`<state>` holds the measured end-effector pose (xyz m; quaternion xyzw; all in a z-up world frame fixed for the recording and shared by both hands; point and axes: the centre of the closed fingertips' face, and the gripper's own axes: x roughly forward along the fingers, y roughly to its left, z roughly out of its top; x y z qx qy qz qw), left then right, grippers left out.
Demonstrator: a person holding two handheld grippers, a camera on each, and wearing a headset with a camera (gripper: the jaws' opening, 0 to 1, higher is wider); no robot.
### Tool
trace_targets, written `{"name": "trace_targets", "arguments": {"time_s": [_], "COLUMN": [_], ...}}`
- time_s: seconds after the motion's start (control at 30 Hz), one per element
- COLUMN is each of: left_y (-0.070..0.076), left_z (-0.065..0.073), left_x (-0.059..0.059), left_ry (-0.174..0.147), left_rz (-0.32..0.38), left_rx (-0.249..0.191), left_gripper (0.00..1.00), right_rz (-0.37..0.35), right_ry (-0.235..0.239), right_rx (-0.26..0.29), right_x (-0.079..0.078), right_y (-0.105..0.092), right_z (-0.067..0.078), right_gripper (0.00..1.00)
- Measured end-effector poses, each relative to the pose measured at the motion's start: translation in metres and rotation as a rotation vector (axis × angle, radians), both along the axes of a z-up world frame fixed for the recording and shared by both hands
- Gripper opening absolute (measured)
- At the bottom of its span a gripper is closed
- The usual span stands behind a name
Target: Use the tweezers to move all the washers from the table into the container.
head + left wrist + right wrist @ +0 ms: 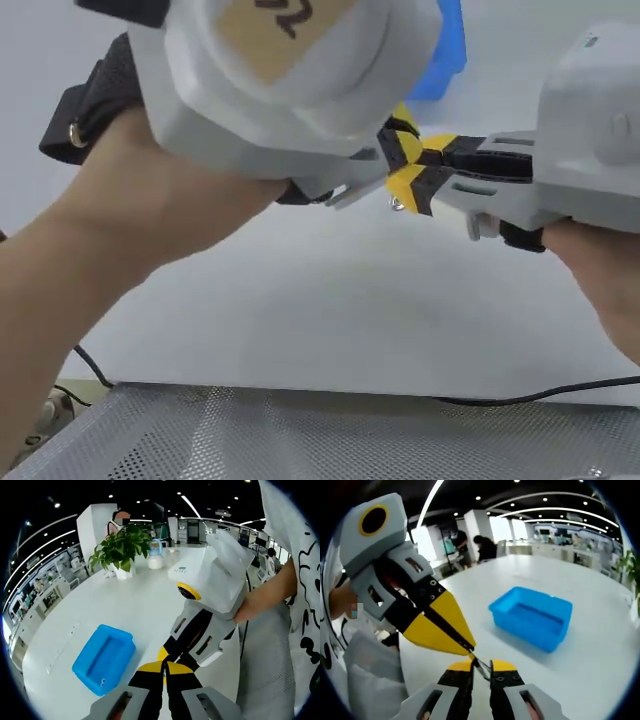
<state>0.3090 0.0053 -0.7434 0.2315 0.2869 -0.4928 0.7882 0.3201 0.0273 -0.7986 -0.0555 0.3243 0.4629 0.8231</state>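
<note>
Left hand-held gripper [165, 667] clenched on tweezers [478, 663]. Right hand-held gripper [481, 669] tip-to-tip with it, jaws close about the tweezers' end, grip unclear. Blue container [522, 629] ahead of both, on worktop [600, 675]. Washers too small to tell. Judged early: tweezers being readied, transfers left.

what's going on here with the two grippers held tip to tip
A person holds a gripper in each hand above the white table. The left gripper is shut on thin metal tweezers, whose tip lies between the jaws of the right gripper; whether it grips them is unclear. The blue container stands farther off on the table.
</note>
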Motion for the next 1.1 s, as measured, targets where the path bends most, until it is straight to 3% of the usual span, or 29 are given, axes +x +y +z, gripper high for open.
{"name": "trace_targets", "arguments": {"time_s": [0.33,0.43,0.5,0.6,0.8,1.1], "left_y": [0.001,0.0,-0.001,-0.002,0.001,0.007], "left_z": [-0.002,-0.002,-0.002,-0.001,0.009,0.028], "left_x": [0.006,0.009,0.009,0.006,0.004,0.013], "left_ry": [0.013,0.019,0.02,0.019,-0.001,-0.062], "left_rz": [0.026,0.031,0.024,0.013,0.001,0.009], "left_rx": [-0.02,-0.027,-0.022,-0.023,-0.015,-0.003], "left_gripper": [0.0,0.0,0.0,0.0,0.0,0.0], "right_rz": [0.006,0.05,0.078,0.083,0.11,0.142], "right_ry": [-0.005,-0.092,-0.125,-0.114,-0.14,-0.205], "right_rx": [-0.006,-0.086,-0.125,-0.117,-0.125,-0.137], "right_x": [0.002,0.004,0.003,-0.001,-0.005,0.006], "right_y": [0.001,0.001,0.001,0.004,0.008,0.015], "right_z": [-0.001,0.0,0.0,0.001,0.012,0.033], "right_gripper": [0.06,0.04,0.04,0.03,0.03,0.03]}}
